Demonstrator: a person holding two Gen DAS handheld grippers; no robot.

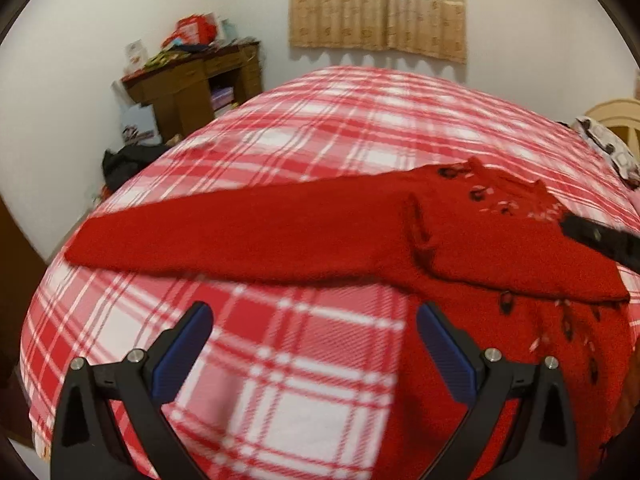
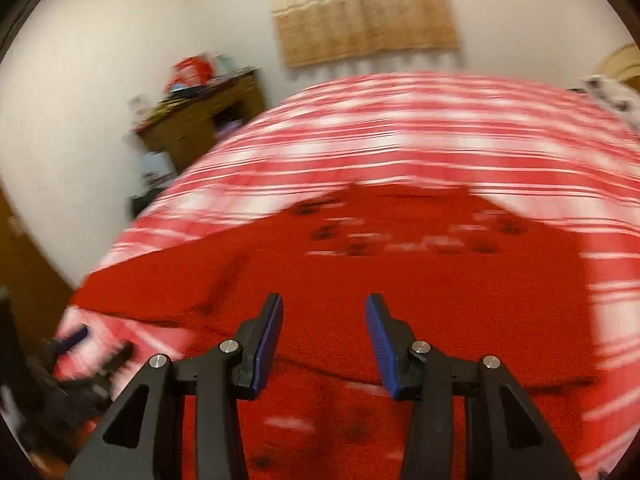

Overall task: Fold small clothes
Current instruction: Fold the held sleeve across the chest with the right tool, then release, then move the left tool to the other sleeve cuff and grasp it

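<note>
A small red knitted sweater [image 1: 460,248] with dark and white patterning lies on a red and white plaid bed cover [image 1: 320,136]. One sleeve [image 1: 224,236] stretches out to the left across the bed. My left gripper [image 1: 314,312] is open and empty, just above the cover in front of the sleeve. The right gripper shows at the left wrist view's right edge [image 1: 600,238], over the sweater's chest. In the blurred right wrist view the right gripper [image 2: 324,304] is open and empty, close above the sweater body [image 2: 400,288]. The left gripper [image 2: 80,356] shows at lower left there.
A brown wooden desk [image 1: 192,84] piled with clutter stands by the far wall left of the bed. A beige curtain [image 1: 378,4] hangs on the wall behind. A patterned pillow [image 1: 612,148] and a cream headboard lie at the right. Dark items [image 1: 128,164] sit on the floor.
</note>
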